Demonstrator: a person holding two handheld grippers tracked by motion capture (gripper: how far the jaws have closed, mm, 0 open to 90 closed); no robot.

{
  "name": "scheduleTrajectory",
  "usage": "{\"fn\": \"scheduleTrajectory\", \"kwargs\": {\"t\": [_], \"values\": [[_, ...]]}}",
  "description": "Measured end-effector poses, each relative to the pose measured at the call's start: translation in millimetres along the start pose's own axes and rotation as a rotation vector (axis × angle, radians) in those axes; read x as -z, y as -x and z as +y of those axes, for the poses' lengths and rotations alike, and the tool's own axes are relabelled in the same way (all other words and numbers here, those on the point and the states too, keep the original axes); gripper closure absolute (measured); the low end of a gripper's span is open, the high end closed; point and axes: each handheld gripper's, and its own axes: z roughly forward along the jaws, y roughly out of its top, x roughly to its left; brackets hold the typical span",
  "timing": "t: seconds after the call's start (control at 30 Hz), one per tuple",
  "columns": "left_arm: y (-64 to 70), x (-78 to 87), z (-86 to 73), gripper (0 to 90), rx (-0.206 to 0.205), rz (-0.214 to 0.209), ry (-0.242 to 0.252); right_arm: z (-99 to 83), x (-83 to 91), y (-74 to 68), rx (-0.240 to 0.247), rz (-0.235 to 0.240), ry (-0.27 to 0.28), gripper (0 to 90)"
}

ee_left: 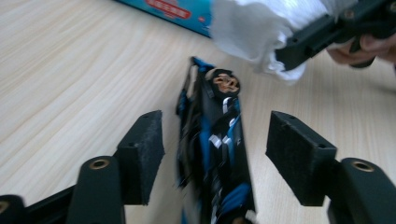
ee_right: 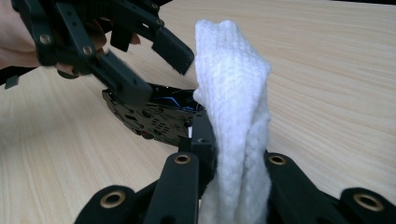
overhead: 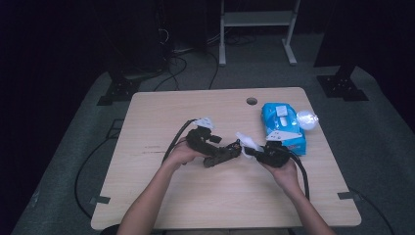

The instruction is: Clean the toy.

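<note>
Holding: right gripper (ee_right: 233,186) pinches a white wipe (ee_right: 233,93), upright between its jaws.
Left gripper (ee_left: 215,154): jaws spread either side of a black-and-blue device (ee_left: 212,144), not touching.
Device location: on the table (overhead: 195,196), mid-table.
Nearby: blue wipe pack (overhead: 284,128).

A light wooden bench (overhead: 195,196) with a round cable hole (overhead: 251,101) near its far edge carries a blue pack of wet wipes (overhead: 283,127) at its right side, with a small shiny clear object (overhead: 307,119) just beside the pack. Behind the bench, on the grey floor (overhead: 381,137), stand a white metal frame (overhead: 257,22) and black stand feet (overhead: 117,90), with dark cables (overhead: 183,63) trailing between them.
</note>
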Motion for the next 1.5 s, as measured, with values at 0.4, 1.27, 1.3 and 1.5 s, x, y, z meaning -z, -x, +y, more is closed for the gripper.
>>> {"fn": "scheduleTrajectory", "kwargs": {"t": [0.4,1.27,1.3,1.5], "values": [[-11.9,-3.7,-15.9,34.0,0.096,-0.021,0.044,-0.8,-0.9,0.5,0.01,0.001,-0.011,81.3],[67.8,-41.6,-25.5,32.0,-0.323,0.135,-0.179,-21.1,32.5,11.0,0.047,-0.019,-0.077,81.1],[68.6,-41.3,-25.7,32.0,-0.322,0.133,-0.173,-21.7,33.6,10.8,0.051,-0.014,-0.084,80.9],[69.6,-32.6,-28.4,25.7,-0.298,0.139,-0.133,-31.6,42.5,11.1,0.072,-0.009,-0.116,80.8]]}}
